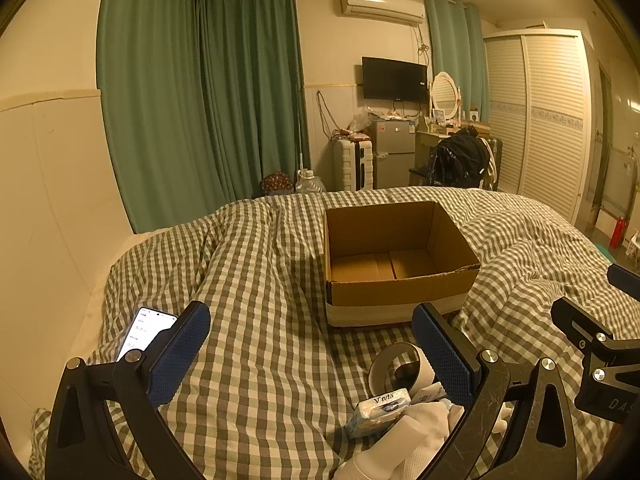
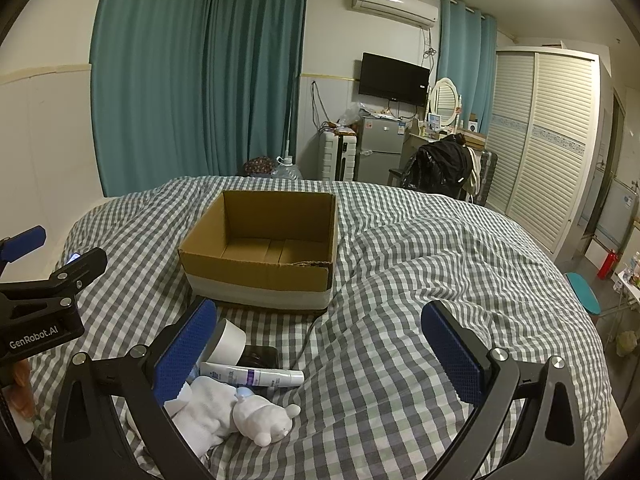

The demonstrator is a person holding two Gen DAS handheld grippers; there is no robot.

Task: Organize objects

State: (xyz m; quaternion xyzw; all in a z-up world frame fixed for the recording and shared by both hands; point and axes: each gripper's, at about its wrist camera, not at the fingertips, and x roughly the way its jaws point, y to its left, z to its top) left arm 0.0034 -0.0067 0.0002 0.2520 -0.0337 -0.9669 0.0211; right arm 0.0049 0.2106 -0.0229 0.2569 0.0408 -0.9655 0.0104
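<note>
Both grippers, left gripper and right gripper, hang spread wide, holding nothing. Cardboard box sits empty on the checked duvet; tape roll, tube, white toy lie clustered just before it. Risk, I think: soft bedding lets items sink or roll, so a pinch could slip.

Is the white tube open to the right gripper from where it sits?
Probably yes. The right gripper is open and empty, and the white tube lies uncovered on the bedspread just ahead, toward its left finger.
</note>
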